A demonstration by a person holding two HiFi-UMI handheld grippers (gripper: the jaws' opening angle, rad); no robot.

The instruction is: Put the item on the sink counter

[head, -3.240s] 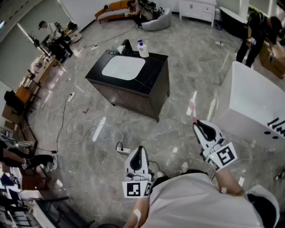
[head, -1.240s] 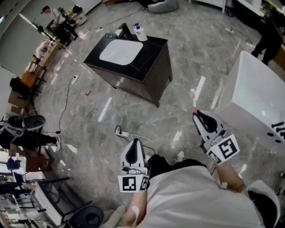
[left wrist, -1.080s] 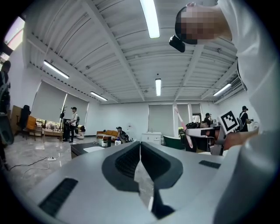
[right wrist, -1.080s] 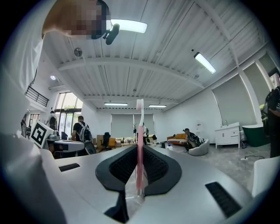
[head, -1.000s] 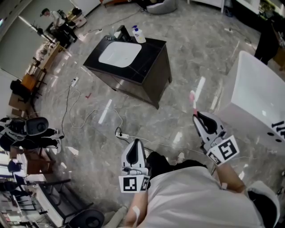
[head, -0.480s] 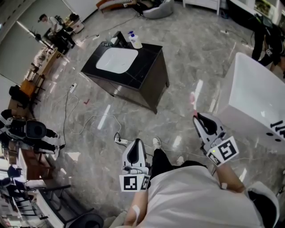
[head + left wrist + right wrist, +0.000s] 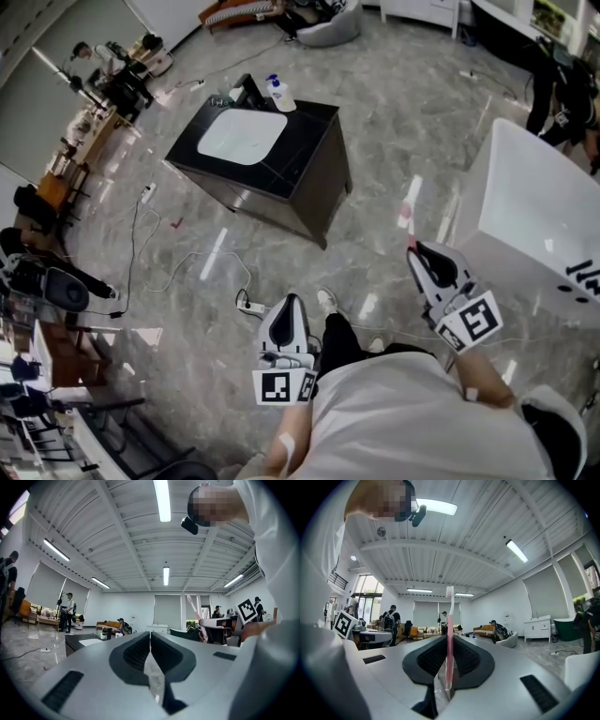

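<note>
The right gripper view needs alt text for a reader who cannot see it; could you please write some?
The right gripper holds a pink toothbrush upright between its shut fingers, brush head at the top. Behind it, ceiling strip lights run overhead, people stand far off and a white cabinet sits at the right.

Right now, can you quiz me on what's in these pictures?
1. True or false: the left gripper holds the toothbrush.
2. What stands on the sink counter, near the white basin? A: a pump bottle. B: a frying pan. C: a teddy bear.
3. Fill in: the toothbrush's colour is ____.

Key:
1. False. The right gripper is shut on it, and the left one is shut and empty.
2. A.
3. Pink.
</note>
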